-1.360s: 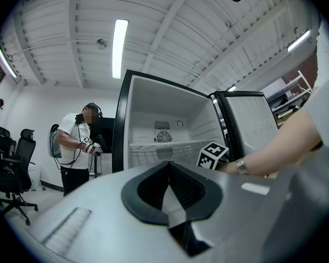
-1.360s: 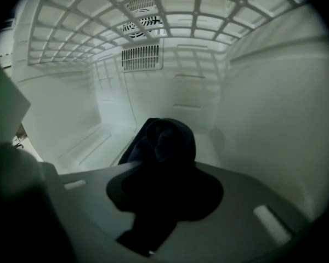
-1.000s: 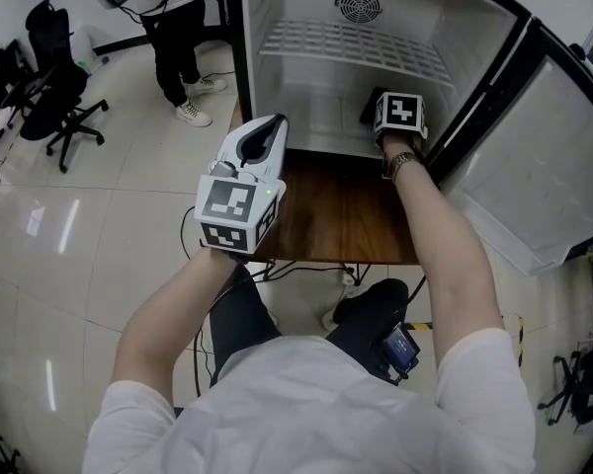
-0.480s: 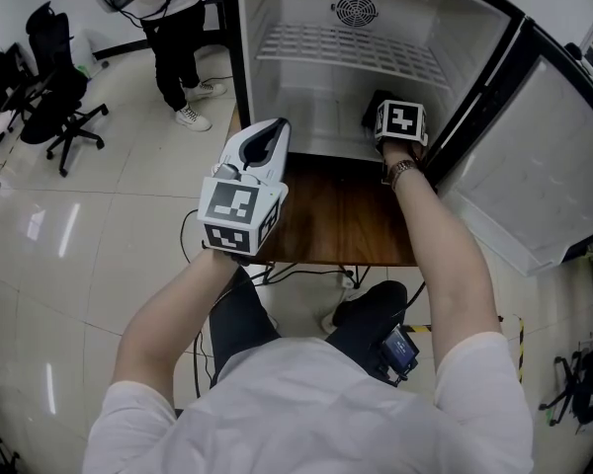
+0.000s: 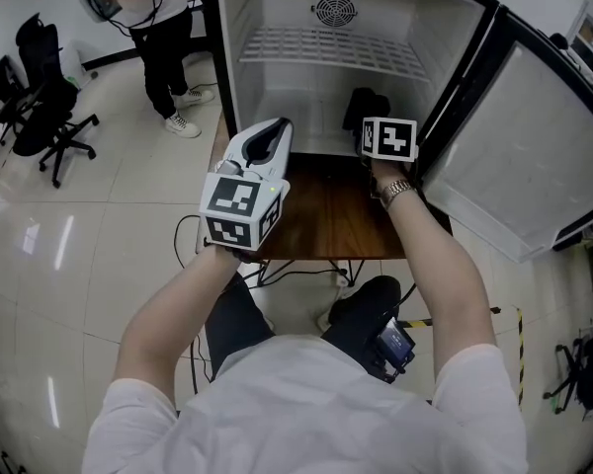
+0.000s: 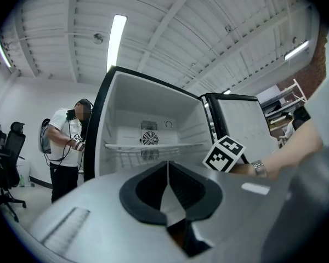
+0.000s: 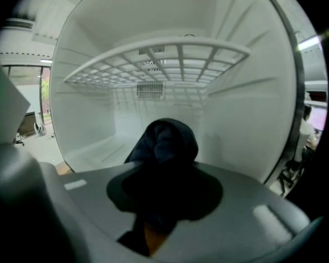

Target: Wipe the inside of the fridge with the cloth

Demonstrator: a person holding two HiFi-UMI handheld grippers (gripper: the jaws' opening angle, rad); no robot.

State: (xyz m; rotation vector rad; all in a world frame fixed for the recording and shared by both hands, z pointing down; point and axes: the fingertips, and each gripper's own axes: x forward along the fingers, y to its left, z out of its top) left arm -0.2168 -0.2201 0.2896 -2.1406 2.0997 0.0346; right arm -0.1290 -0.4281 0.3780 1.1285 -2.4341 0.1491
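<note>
**A:** Pale glossy floor [image 5: 99,215] all round. A chair [image 5: 44,117] stands off to the left, and a person [image 5: 158,38] stands beside the fridge [image 5: 267,57].

**B:** Is the fridge open?

**A:** Yes. The door [image 5: 514,156] is swung out to the right. It is white inside, with a wire shelf [image 5: 326,47] across the upper part and a round grille [image 5: 328,10] on the back wall. A wooden top [image 5: 326,215] shows just in front of its bottom edge.

**B:** Where's the cloth?

**A:** The cloth [image 7: 167,141] is a dark, bunched wad pinched in the right gripper [image 7: 164,174]. The jaws are partly closed round it and it bulges out past their tips. It sits under the shelf, toward the right side and near the front opening. I can't tell whether it touches the fridge's floor or wall.

**B:** And the arm behind it?

**A:** It is bare and stretched forward over the wood, with a watch [image 5: 397,191] on the wrist.

**B:** The other claw?

**A:** The left gripper [image 6: 168,188] is outside the fridge, above the left side of the wooden top. It points roughly level at the open compartment. Its jaws are pressed together with nothing between them.
</note>
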